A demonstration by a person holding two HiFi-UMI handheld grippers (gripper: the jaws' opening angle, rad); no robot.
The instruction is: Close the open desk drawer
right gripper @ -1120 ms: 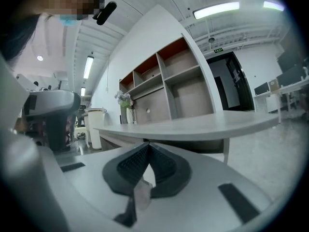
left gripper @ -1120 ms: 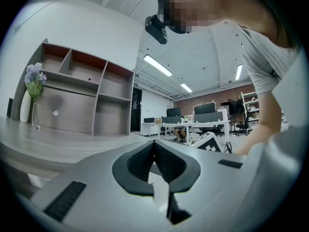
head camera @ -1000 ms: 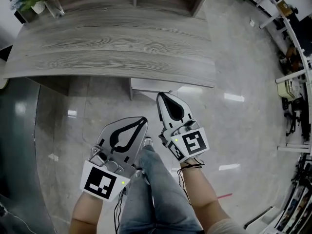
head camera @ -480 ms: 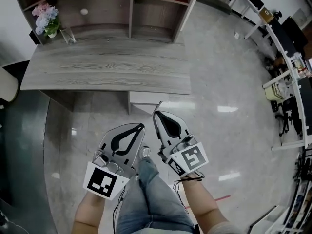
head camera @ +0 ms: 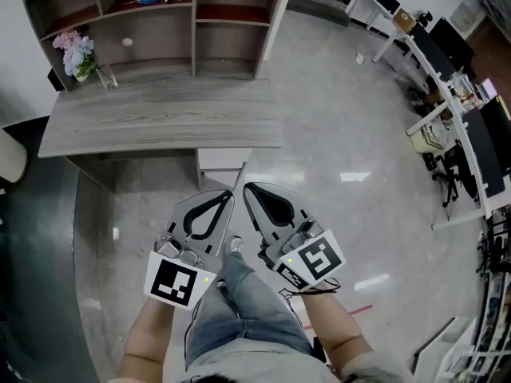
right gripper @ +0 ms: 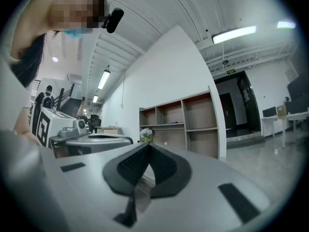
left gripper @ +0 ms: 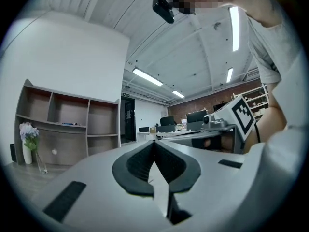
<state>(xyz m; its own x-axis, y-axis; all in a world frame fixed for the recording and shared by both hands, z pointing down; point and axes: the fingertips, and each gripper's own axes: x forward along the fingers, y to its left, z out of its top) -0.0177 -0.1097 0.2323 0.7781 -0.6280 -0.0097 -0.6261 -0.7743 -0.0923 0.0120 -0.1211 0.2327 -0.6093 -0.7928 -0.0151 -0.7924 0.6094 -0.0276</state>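
The grey wooden desk (head camera: 160,118) stands ahead of me, and a white drawer front (head camera: 220,160) shows a little past its front edge, near the right end. Both grippers hover over the floor short of it, side by side and apart from it. My left gripper (head camera: 231,194) is shut with nothing in it, and its jaws meet at a point in the left gripper view (left gripper: 154,142). My right gripper (head camera: 247,187) is shut and empty too, with its tips closed in the right gripper view (right gripper: 146,144). The inside of the drawer is hidden.
A wooden shelf unit (head camera: 152,18) stands behind the desk, and a vase of flowers (head camera: 80,54) sits at the desk's left rear corner. A dark floor area (head camera: 36,238) lies at the left. Office desks and chairs (head camera: 447,94) line the right side. A leg in jeans (head camera: 247,309) is between the grippers.
The head view has pulled back and lifted, so the desk looks farther off and the shelf unit has come into view. Both grippers stay shut and empty, slightly farther from the drawer.
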